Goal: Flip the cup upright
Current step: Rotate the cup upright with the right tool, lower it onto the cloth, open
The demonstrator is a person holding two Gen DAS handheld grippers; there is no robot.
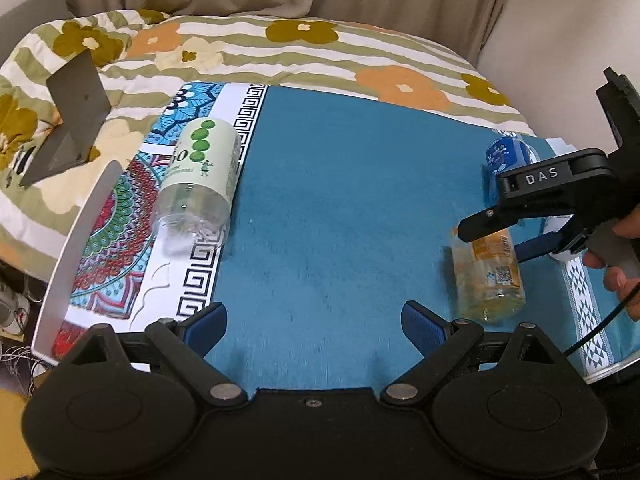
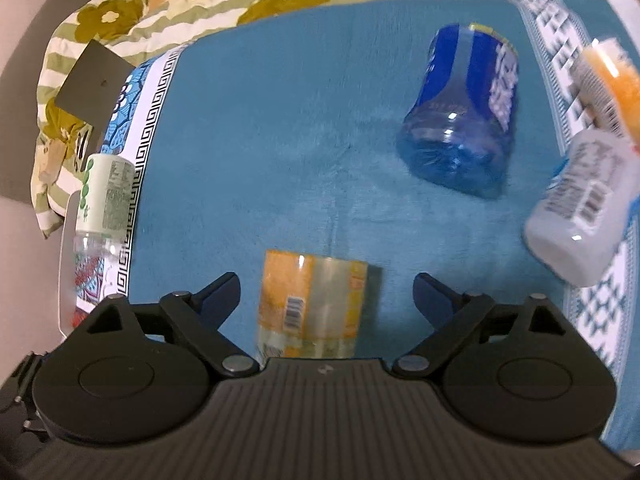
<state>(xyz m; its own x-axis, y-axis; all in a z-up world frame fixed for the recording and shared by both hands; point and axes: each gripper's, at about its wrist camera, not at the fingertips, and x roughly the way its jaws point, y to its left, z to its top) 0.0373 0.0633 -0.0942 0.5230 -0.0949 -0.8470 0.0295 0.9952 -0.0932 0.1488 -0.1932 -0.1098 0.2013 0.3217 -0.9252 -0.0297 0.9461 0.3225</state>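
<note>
Several cut plastic bottle cups lie on their sides on a teal mat (image 1: 340, 200). An orange-labelled cup (image 2: 312, 308) lies between and just beyond my right gripper's open jaws; it also shows in the left wrist view (image 1: 490, 276). My right gripper (image 2: 326, 300) is open and empty, seen from the side in the left wrist view (image 1: 496, 236). My left gripper (image 1: 314, 326) is open and empty over bare mat. A green-labelled cup (image 1: 198, 184) lies at the mat's left edge. A blue cup (image 2: 464, 116) lies further back.
A white-labelled cup (image 2: 580, 208) and another orange one (image 2: 608, 84) lie at the right edge. A grey laptop-like stand (image 1: 68, 120) sits on the flowered quilt (image 1: 320, 52) at back left. The tray's white rim (image 1: 76, 248) runs along the left.
</note>
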